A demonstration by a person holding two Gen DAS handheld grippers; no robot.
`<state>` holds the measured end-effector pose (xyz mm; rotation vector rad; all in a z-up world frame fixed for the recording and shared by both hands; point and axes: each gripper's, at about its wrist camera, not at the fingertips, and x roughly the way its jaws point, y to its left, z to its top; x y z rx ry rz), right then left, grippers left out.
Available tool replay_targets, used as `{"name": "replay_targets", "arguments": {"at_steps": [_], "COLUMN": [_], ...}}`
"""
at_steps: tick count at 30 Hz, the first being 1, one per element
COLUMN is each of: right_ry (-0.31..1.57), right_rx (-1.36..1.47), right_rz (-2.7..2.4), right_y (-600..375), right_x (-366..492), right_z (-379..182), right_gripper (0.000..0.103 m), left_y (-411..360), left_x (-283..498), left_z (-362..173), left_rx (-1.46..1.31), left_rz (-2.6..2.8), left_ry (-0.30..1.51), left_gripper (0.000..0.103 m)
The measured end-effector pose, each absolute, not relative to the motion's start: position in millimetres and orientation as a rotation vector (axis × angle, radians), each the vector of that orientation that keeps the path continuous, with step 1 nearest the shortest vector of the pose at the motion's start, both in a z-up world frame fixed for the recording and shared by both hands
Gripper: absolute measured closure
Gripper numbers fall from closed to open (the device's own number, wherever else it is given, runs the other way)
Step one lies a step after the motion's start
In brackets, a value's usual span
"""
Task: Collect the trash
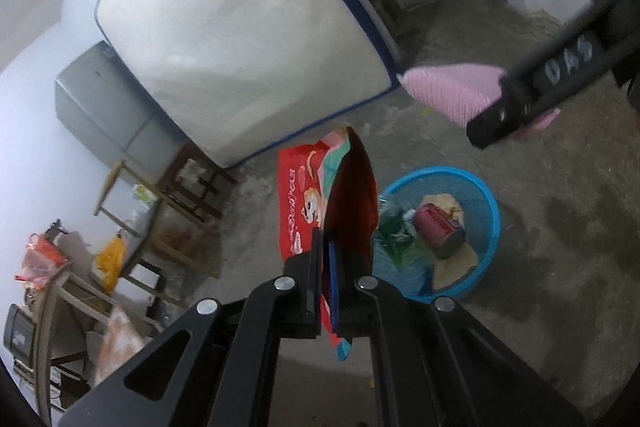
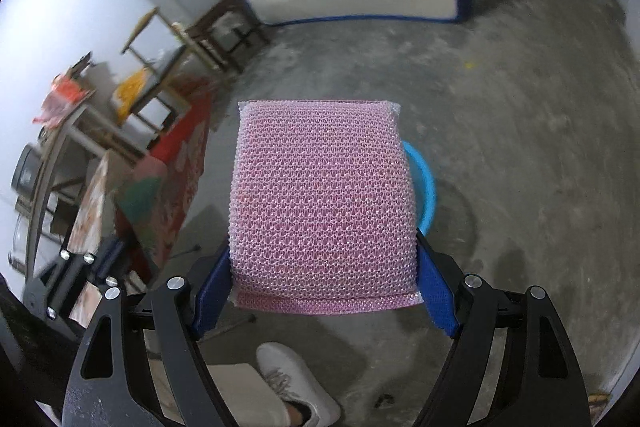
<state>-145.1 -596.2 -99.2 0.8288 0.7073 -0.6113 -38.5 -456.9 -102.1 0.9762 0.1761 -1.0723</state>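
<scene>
My left gripper (image 1: pixel 334 267) is shut on a red snack bag (image 1: pixel 304 195) that sticks up between its jaws. Just right of it on the floor stands a blue mesh basket (image 1: pixel 440 171) holding a red can (image 1: pixel 438 227), a green wrapper (image 1: pixel 394 231) and paper. My right gripper (image 2: pixel 324 259) clamps a pink mesh sponge (image 2: pixel 320 203) between its blue pads (image 2: pixel 434 283), jaws wide around it. The sponge hides most of the basket (image 2: pixel 426 183) below. In the left wrist view the right gripper (image 1: pixel 504 107) and sponge (image 1: pixel 452 87) hover above and beyond the basket. The snack bag (image 2: pixel 172 179) shows at left in the right wrist view.
A mattress with a blue edge (image 1: pixel 240 27) leans upright behind. A grey fridge (image 1: pixel 108 115) and wooden tables and stools with clutter (image 1: pixel 160 219) line the left wall. The floor is bare concrete (image 2: pixel 520 147). A person's white shoe (image 2: pixel 288 379) stands near my right gripper.
</scene>
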Motion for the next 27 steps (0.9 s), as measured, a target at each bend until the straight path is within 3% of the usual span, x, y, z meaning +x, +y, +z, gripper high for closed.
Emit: {"name": "replay_targets", "arguments": {"at_steps": [11,17,22,24,27], "right_ry": [0.725,0.726,0.769,0.793,0.819], "right_rx": [1.045,1.091,1.087,1.087,1.082], "right_rz": [-0.516,-0.492,-0.479,-0.475,-0.471], "right_y": [-651,-656,-660,-661,-661], "right_x": [-123,-117,-112,-107,-98], "right_z": [-175,-186,-197,-202,-208], "right_gripper": [0.027,0.027,0.027,0.026,0.026], "left_y": [-511,-523,-514,-510,-506], "left_x": [-17,-11,-19,-21,-21], "left_z": [-207,-242,-237,-236,-233], "left_rx": [0.955,0.936,0.921,0.914,0.913], "left_rz": [-1.149,-1.196,-1.267,-1.276,-1.284], "left_ry": [0.365,0.460,0.448,0.442,0.452], "left_gripper": [0.100,0.095,0.066,0.059,0.057]}}
